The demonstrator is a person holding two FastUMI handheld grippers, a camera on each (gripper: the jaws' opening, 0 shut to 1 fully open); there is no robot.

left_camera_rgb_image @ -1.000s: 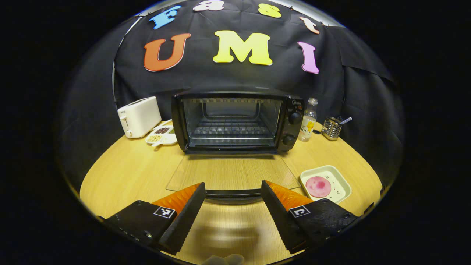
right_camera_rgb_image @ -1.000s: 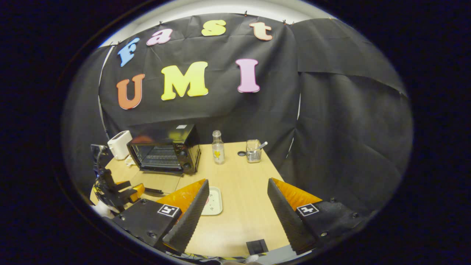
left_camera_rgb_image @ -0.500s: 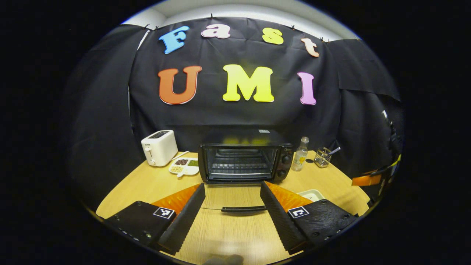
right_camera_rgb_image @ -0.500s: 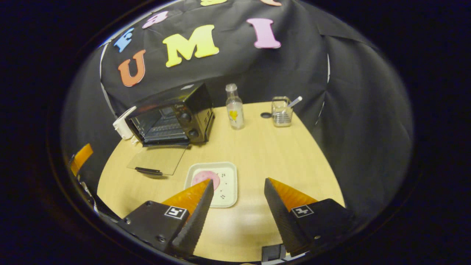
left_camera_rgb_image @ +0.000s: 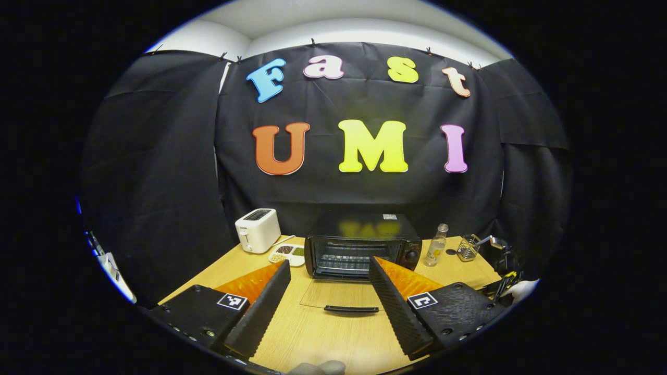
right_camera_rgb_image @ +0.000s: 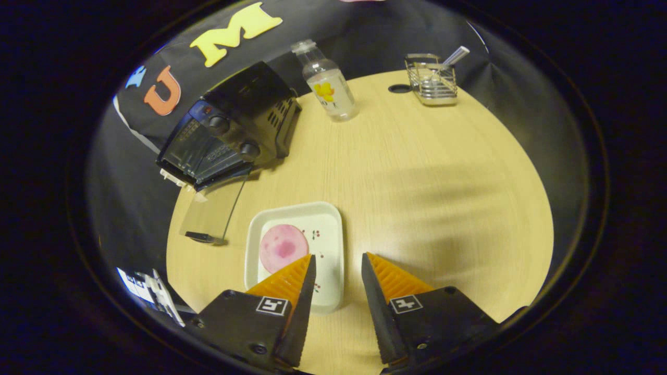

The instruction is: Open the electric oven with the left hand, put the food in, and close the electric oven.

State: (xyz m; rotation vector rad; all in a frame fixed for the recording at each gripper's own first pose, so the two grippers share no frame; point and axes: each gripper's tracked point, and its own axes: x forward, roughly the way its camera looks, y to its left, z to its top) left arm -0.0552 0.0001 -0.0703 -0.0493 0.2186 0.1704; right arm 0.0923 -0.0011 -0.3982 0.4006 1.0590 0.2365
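Left tongs (left_camera_rgb_image: pixel 329 271), fingers spread wide and holding nothing, hang above the near edge of the wooden tabletop (left_camera_rgb_image: pixel 338 338), facing the electric oven (left_camera_rgb_image: pixel 362 249). Oven door (left_camera_rgb_image: pixel 341 295) lies folded down flat on the tabletop, its dark handle (left_camera_rgb_image: pixel 351 309) toward the viewer and the wire rack visible inside. Left of the oven stand a white toaster (left_camera_rgb_image: pixel 257 229) and a small divided dish (left_camera_rgb_image: pixel 287 253); to its right, a clear bottle (left_camera_rgb_image: pixel 435 245) and a wire holder (left_camera_rgb_image: pixel 469 248). Right tongs (right_camera_rgb_image: pixel 336 264), fingers partly open with a narrow gap and gripping nothing, are poised over the near right edge of the white tray (right_camera_rgb_image: pixel 297 250). The tray carries a round pink slice of food (right_camera_rgb_image: pixel 283 248) and sits on the tabletop, apart from the open oven door, in front of and to the right of the oven.
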